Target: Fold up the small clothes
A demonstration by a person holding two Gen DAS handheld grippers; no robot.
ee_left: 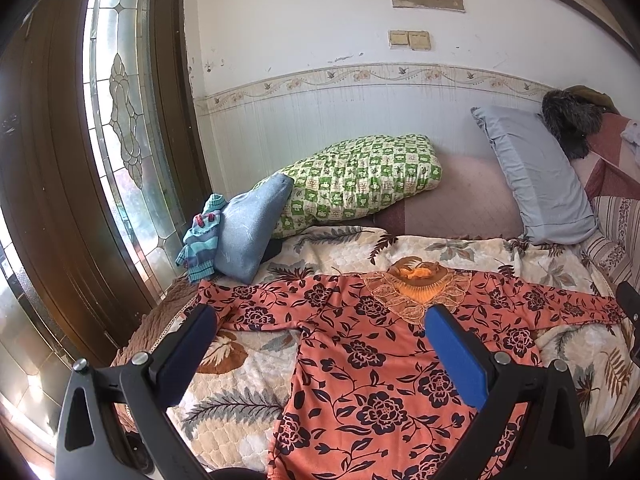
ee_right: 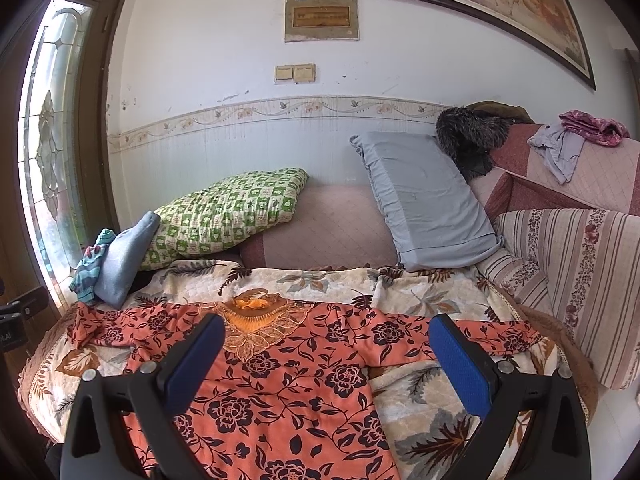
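An orange top with dark flowers [ee_left: 360, 360] lies flat on a leaf-patterned blanket [ee_left: 240, 368], both sleeves spread, lace collar [ee_left: 416, 292] at the far side. It also shows in the right wrist view [ee_right: 280, 392]. My left gripper [ee_left: 320, 320] is open and empty, above the top's left half. My right gripper [ee_right: 326, 332] is open and empty, above the top's right shoulder. Its right sleeve [ee_right: 492, 336] stretches toward the striped cushion.
A blue pillow [ee_left: 248, 232] and a striped knit garment [ee_left: 202, 236] sit at the blanket's far left. A green checked pillow [ee_left: 360, 176], a grey pillow [ee_right: 424, 200] and a striped sofa cushion [ee_right: 580, 288] lie behind. A glass door [ee_left: 120, 128] stands on the left.
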